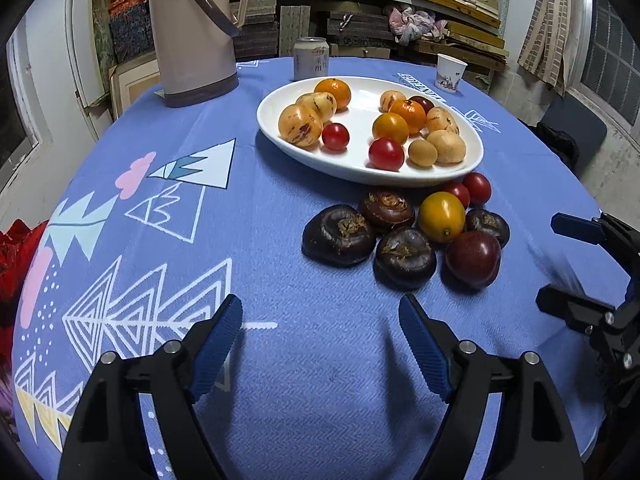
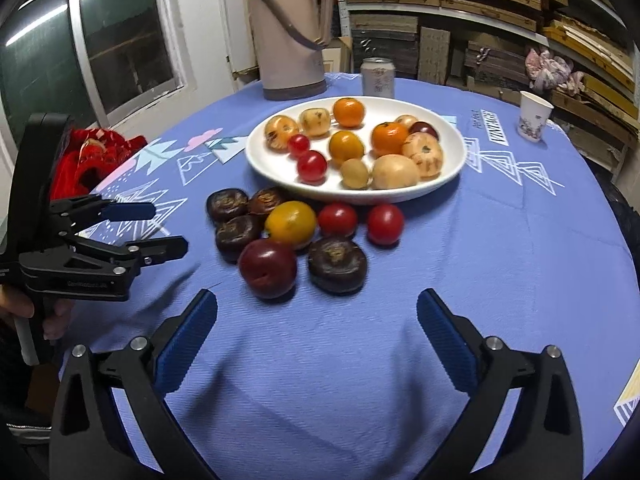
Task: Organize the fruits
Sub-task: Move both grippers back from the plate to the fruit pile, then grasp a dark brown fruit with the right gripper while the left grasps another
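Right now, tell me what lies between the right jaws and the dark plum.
Only bare blue tablecloth separates the right gripper from the dark plum, per the right wrist view.

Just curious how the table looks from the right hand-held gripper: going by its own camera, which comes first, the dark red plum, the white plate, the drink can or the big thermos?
1. Dark red plum, just ahead, slightly left.
2. White plate, mid-table.
3. Drink can and thermos, far edge, too close to call.
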### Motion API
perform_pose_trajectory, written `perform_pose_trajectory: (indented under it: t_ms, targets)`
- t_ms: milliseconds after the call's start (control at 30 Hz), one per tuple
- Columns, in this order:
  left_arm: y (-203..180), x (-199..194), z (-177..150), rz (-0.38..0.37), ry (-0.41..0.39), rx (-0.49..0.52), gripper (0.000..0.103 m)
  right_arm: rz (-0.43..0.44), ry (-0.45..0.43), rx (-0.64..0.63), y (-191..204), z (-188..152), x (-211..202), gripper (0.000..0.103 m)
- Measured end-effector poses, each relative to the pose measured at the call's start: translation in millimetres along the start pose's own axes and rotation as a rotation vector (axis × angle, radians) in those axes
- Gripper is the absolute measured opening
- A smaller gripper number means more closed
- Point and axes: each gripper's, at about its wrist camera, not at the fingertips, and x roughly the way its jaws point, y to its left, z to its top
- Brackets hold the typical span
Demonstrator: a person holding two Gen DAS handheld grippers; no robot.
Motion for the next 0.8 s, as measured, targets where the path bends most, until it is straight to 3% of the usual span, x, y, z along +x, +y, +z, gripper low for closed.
perform_pose_trajectory:
  t_ms: [167, 433, 533, 633, 800]
  targets:
    - [2, 4, -4, -0.011, 0.008, 0.000, 0.083, 0.012, 0.004, -0.017, 6, 4, 2, 0.098]
    - [2, 5, -6, -0.015, 0.010, 0.011, 0.084, -0.042, 0.018, -0.014, -8, 2, -3, 0.097]
    - [-1, 7, -7, -0.017, 0.012, 0.022, 0.084, -0.053, 0.033, 0.005, -19, -1, 0, 0.091]
    - [-2, 11, -8, -0.020, 0.022, 0.025, 0.084, -0.056, 0.063, 0.035, -29, -1, 7, 0.076]
    - [-1, 13, -9, -0.038, 0.030, 0.022, 0.084, -0.071, 0.101, -0.004, -26, 8, 27, 0.075]
